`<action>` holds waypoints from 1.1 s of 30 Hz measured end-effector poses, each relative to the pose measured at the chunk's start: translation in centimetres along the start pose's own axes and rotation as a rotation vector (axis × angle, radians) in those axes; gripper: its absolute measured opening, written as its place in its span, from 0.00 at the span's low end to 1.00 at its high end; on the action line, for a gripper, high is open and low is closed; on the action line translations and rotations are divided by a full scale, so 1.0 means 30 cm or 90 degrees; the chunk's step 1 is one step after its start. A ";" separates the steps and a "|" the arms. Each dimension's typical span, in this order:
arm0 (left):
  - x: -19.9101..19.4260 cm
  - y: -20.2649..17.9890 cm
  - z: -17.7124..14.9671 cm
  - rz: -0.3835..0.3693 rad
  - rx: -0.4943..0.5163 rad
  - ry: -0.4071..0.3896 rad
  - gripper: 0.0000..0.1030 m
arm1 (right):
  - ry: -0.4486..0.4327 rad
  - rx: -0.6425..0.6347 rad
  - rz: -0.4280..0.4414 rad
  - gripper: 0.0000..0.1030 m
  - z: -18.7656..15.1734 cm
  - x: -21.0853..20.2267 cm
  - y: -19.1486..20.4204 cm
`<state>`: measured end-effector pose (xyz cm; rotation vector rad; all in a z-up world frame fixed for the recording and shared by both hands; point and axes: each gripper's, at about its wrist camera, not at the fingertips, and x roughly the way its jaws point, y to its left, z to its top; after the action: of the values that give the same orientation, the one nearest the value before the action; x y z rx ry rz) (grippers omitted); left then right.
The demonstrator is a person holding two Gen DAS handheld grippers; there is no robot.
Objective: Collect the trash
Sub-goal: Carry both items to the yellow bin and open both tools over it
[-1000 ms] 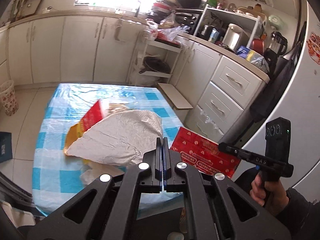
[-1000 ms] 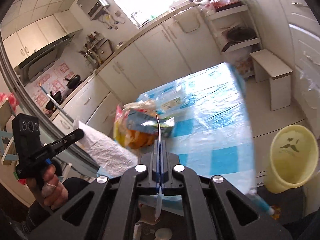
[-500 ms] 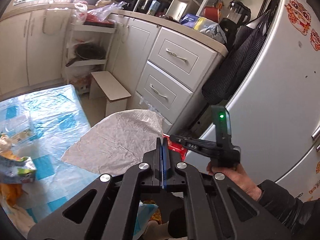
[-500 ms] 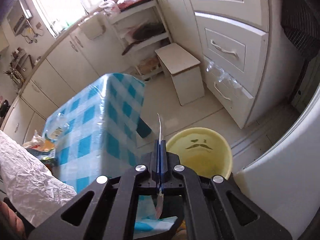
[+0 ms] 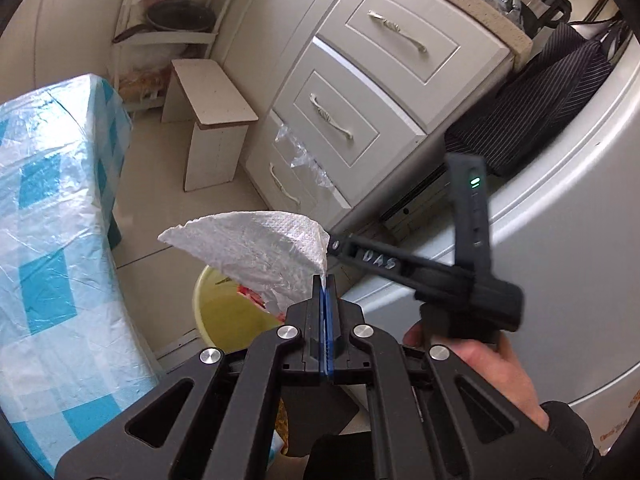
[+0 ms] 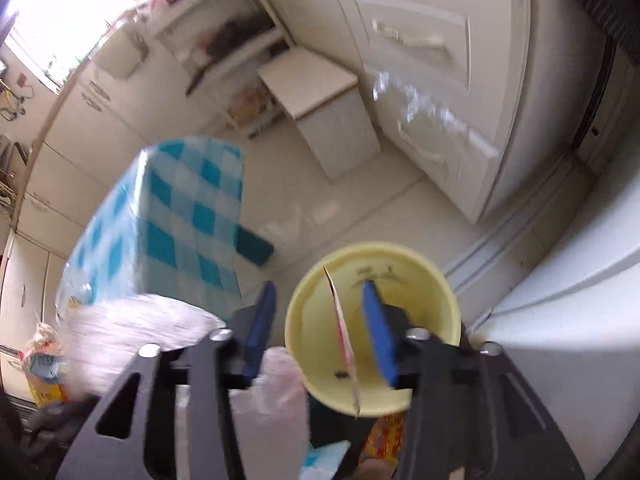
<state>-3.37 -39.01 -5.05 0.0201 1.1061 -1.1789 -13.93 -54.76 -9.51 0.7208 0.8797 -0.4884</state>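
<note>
My left gripper (image 5: 325,285) is shut on a crumpled white paper towel (image 5: 256,246) and holds it above a yellow trash bin (image 5: 224,308) on the floor. My right gripper (image 6: 320,334) is open over the same bin (image 6: 372,320). A thin red and white wrapper (image 6: 342,332) hangs edge-on between its blue pads (image 6: 376,336), loose from both. The paper towel shows blurred at the lower left of the right wrist view (image 6: 132,324). The right gripper also shows in the left wrist view (image 5: 334,245).
A table with a blue and white checked cloth (image 5: 52,240) stands left of the bin, with more wrappers on it (image 6: 44,356). A small white stool (image 5: 212,120), white drawers (image 5: 360,92) and a grey fridge (image 5: 560,280) surround the bin.
Both grippers have swung from the table to over the yellow bin. The right gripper has opened and let go of the thin wrapper. The left stays shut on the paper towel.
</note>
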 end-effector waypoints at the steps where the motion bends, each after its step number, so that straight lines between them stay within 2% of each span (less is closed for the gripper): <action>1: 0.030 0.003 -0.004 0.003 -0.004 0.007 0.01 | -0.007 0.003 0.007 0.46 0.013 -0.013 0.001; 7: 0.180 0.016 -0.019 0.016 -0.028 0.052 0.01 | -0.034 0.065 0.054 0.46 0.038 -0.055 -0.053; 9: 0.233 0.015 -0.019 0.023 -0.035 0.067 0.01 | -0.055 0.068 0.062 0.53 0.049 -0.082 -0.046; 13: 0.329 0.020 -0.014 0.055 -0.047 0.102 0.02 | -0.087 0.055 0.081 0.55 0.071 -0.116 0.001; 15: 0.360 0.025 -0.011 0.070 -0.051 0.117 0.08 | -0.098 0.051 0.091 0.55 0.077 -0.125 0.021; 16: 0.366 0.027 -0.008 0.077 -0.052 0.120 0.18 | -0.104 0.049 0.092 0.56 0.083 -0.129 0.026; 17: 0.364 0.027 -0.011 0.086 -0.053 0.117 0.33 | -0.109 0.047 0.091 0.56 0.086 -0.134 0.032; 18: 0.358 0.027 -0.013 0.090 -0.051 0.110 0.40 | -0.114 0.046 0.093 0.57 0.090 -0.140 0.036; 19: 0.346 0.027 -0.017 0.095 -0.048 0.102 0.47 | -0.119 0.046 0.096 0.58 0.092 -0.144 0.040; 20: 0.328 0.024 -0.020 0.097 -0.044 0.097 0.51 | -0.123 0.047 0.098 0.59 0.094 -0.148 0.043; 24: 0.229 0.017 -0.037 0.107 -0.028 0.076 0.58 | -0.134 0.052 0.108 0.61 0.100 -0.158 0.061; 30: -0.078 -0.001 -0.105 0.166 0.035 -0.008 0.68 | -0.150 0.034 0.129 0.64 0.095 -0.172 0.155; 33: -0.261 0.031 -0.160 0.217 0.044 -0.053 0.69 | -0.145 0.008 0.138 0.65 0.081 -0.165 0.226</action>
<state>-5.55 -30.41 -2.56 0.2040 0.9450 -0.9035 -11.02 -51.58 -1.91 0.7454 0.5784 -0.3743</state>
